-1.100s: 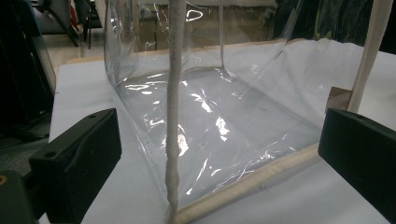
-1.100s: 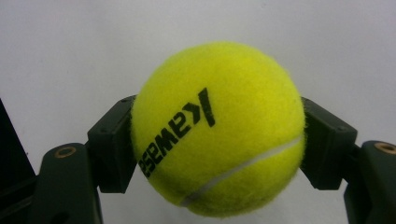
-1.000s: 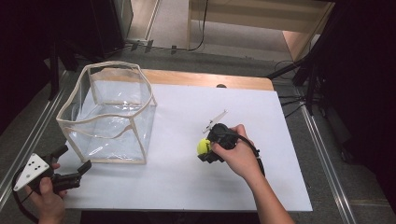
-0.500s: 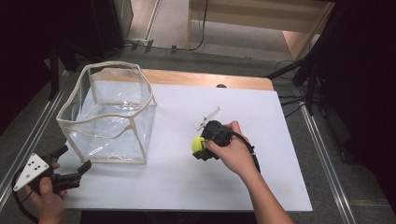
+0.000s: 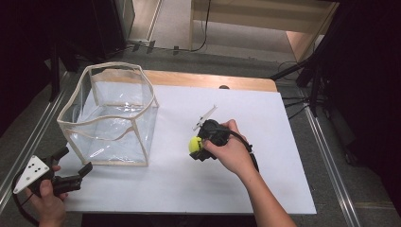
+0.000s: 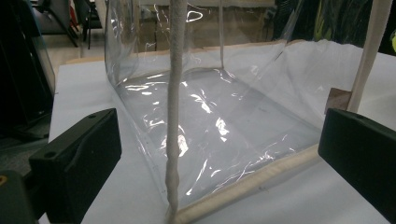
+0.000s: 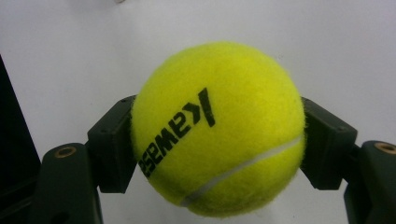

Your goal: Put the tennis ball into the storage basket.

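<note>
Yellow tennis ball, "Kawasaki" print

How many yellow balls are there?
1. The tennis ball is clamped between the jaws of the right gripper, near the middle of the white table. The clear bag beside it looks empty, so none seems hidden there.

High view overhead, both tool views close, sharing the white table

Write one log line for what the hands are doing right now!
right gripper: shut on tennis ball | left gripper: open, facing clear bag | ball: outside bag, over white table
</note>
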A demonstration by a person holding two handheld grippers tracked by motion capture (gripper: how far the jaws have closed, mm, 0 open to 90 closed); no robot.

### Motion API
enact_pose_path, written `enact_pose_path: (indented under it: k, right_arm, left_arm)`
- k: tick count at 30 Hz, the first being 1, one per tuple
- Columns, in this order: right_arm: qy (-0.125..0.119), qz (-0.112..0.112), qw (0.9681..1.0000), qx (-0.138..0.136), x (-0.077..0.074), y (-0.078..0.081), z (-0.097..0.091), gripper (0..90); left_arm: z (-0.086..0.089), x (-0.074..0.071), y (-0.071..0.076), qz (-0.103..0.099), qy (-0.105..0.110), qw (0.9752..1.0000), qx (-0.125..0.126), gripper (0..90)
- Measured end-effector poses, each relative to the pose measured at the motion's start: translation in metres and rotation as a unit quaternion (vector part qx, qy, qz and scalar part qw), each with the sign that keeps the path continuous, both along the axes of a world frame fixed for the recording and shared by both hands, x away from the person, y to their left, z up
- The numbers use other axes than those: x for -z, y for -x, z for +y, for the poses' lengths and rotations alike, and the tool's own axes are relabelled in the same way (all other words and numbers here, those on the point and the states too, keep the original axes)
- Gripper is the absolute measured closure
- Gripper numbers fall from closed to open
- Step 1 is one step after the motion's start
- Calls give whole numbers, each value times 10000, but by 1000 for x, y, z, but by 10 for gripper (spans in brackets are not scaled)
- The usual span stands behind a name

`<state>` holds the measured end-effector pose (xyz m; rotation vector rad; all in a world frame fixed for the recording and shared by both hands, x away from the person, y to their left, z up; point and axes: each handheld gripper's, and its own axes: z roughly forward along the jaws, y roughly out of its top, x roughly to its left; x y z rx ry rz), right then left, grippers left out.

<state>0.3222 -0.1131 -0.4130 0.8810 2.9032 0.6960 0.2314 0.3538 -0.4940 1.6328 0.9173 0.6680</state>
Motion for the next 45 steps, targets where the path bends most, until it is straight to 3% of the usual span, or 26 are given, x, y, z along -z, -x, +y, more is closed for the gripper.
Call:
enact_pose_path:
  k: [45]
  right_arm:
    - [-59, -52, 9993, -376, -14, -9, 42, 239]
  left_arm:
    - [0, 0, 0, -16, 25, 10000, 16, 0]
